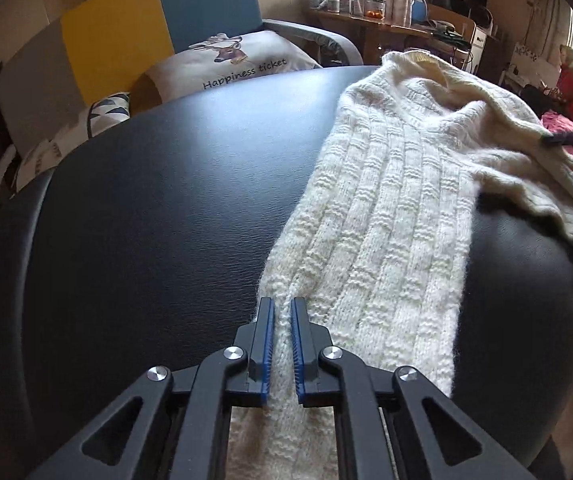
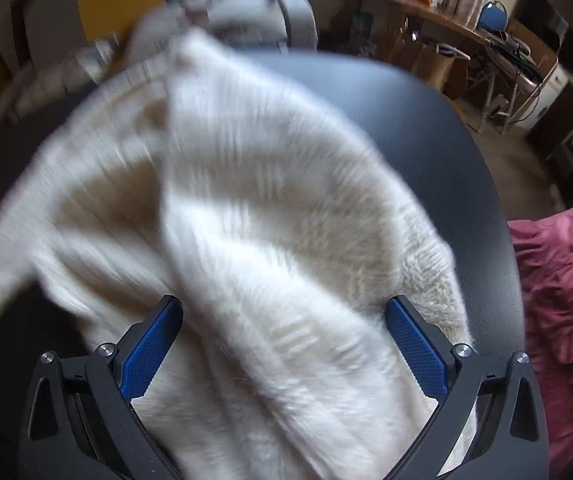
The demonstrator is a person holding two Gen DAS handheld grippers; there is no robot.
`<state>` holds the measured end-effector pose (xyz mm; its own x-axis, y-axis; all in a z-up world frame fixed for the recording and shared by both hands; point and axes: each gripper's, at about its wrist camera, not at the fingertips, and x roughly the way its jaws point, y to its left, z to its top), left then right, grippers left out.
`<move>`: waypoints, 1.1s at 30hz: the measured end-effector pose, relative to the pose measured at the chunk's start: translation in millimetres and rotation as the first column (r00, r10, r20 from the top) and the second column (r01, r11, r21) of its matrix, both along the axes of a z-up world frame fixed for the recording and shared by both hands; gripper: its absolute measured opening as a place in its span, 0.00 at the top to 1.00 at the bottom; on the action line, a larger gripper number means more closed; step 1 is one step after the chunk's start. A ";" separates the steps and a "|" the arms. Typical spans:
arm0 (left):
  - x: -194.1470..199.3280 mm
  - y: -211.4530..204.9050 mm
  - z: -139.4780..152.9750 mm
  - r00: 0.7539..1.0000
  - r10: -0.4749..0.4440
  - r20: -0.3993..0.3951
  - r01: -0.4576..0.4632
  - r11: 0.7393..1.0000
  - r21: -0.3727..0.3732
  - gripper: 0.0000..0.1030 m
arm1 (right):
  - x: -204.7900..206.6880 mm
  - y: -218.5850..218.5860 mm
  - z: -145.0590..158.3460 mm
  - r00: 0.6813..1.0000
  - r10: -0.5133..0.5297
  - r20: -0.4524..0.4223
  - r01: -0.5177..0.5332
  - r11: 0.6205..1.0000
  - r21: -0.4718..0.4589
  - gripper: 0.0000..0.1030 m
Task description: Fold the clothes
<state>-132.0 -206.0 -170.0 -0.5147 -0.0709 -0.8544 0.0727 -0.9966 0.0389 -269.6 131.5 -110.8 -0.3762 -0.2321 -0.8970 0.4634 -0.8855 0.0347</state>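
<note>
A cream cable-knit sweater [image 1: 386,208] lies stretched along the right side of a dark leather-look desk [image 1: 166,200], sofa cushions behind it. The left hand-held gripper [image 1: 282,312] pinches its near hem; the right hand-held gripper [image 2: 286,312] hangs spread wide over bunched wool

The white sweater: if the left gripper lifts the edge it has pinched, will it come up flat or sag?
Probably sag: the sweater is soft knit, already draping in folds. The left gripper pinches only a narrow strip, so the rest would likely trail. Its fuzzy yarn may drag rather than slide on the black table.
</note>
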 end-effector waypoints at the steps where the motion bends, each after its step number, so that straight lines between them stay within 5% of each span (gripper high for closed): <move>1: 2.1 -2.9 0.5 1.000 -0.006 -0.001 0.006 1.000 0.007 0.92 | 4.9 0.8 10.3 1.000 0.014 -0.002 -0.014 0.999 -0.039 0.00; 4: 8.8 -9.0 1.3 1.000 -0.017 -0.007 0.017 1.000 0.010 0.92 | 24.2 -7.3 35.2 0.995 0.098 -0.020 -0.100 0.991 -0.094 0.00; 13: 20.1 -3.3 2.9 1.000 -0.011 -0.027 0.010 1.000 -0.020 0.89 | -2.2 -28.2 -15.9 0.987 0.135 -0.093 -0.104 0.954 0.280 0.00; 16: 20.4 -7.2 3.6 1.000 -0.004 -0.028 0.004 1.000 0.000 0.89 | -10.9 -23.4 -28.4 0.986 0.095 -0.133 -0.045 0.940 0.337 0.21; 19: 20.4 -9.6 3.4 1.000 0.005 -0.029 -0.004 1.000 0.016 0.88 | -15.7 -10.6 -19.9 0.989 0.040 -0.142 -0.002 0.966 0.257 0.38; 25: 22.4 -10.9 2.8 0.999 0.016 -0.038 -0.015 1.000 0.026 0.88 | -13.9 -10.5 -13.0 0.990 0.084 -0.115 -0.058 0.974 0.219 0.42; 29: 22.1 -9.5 2.2 0.999 0.020 -0.039 -0.019 1.000 0.024 0.88 | -12.4 -16.9 -4.5 0.986 0.123 -0.112 -0.098 0.974 0.204 0.71; 33: 22.2 -8.7 1.8 0.999 0.015 -0.040 -0.014 1.000 0.019 0.88 | -12.7 -21.0 8.1 0.983 0.144 -0.113 -0.121 0.975 0.188 0.75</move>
